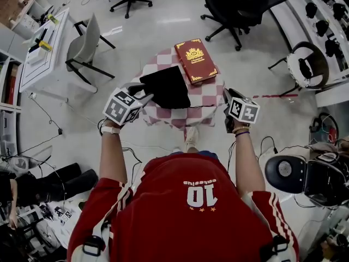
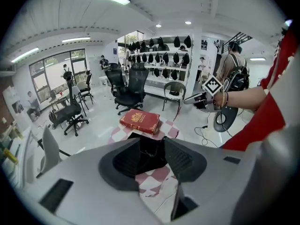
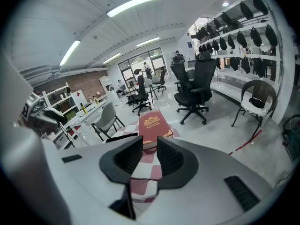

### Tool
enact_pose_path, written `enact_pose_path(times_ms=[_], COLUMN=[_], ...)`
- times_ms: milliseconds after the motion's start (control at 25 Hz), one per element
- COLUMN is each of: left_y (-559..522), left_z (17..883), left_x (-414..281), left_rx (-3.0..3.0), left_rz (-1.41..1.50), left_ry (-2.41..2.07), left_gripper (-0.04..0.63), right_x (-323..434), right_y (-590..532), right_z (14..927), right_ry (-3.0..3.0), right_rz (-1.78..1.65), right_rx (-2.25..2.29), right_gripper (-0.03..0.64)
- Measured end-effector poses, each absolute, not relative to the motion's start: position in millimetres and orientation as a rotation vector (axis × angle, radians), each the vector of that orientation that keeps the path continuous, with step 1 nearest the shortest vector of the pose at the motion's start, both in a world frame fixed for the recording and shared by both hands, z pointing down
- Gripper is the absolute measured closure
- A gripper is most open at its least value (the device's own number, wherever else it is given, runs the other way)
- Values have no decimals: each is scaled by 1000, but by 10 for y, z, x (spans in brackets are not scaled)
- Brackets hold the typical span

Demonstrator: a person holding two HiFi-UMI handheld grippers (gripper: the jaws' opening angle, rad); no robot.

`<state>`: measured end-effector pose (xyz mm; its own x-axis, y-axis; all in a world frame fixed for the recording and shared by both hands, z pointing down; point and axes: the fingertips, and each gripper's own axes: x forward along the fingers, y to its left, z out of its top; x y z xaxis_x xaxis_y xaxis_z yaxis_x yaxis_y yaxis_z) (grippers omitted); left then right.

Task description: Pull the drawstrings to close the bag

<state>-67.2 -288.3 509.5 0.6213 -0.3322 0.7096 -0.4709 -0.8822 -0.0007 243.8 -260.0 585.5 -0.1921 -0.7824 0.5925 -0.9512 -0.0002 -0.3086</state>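
A flat black bag lies on a small round table with a red-and-white checked cloth. My left gripper is at the bag's near left corner, jaws wide apart. In the left gripper view the bag shows through the gap of that gripper, with no pad pressing on it. My right gripper hangs just off the table's right edge. In its own view the right gripper has its jaws apart, and a thin dark cord crosses the gap low down. The bag lies ahead to its left.
A red book with gold print lies on the table's far side, touching the bag. A grey chair and a white desk stand to the left, and black office chairs beyond the table. Cables trail on the floor near my feet.
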Motion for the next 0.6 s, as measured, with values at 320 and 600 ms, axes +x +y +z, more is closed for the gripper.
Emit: enact_pose_path(times_ms=[320,600], left_y=[-2586,-2611], left_z=[4900,4641], left_x=[-944,-1028], left_rx=[2680,2752], left_rz=[1232,1011], left_ry=[-628,-755], left_gripper=[434,434], right_x=[2275,2056], right_y=[-2476,-2441], right_z=[5688,5524], right_ry=[-2052,-2092], right_rz=[941,892], right_rx=[1840,1830], right_gripper=[529,529])
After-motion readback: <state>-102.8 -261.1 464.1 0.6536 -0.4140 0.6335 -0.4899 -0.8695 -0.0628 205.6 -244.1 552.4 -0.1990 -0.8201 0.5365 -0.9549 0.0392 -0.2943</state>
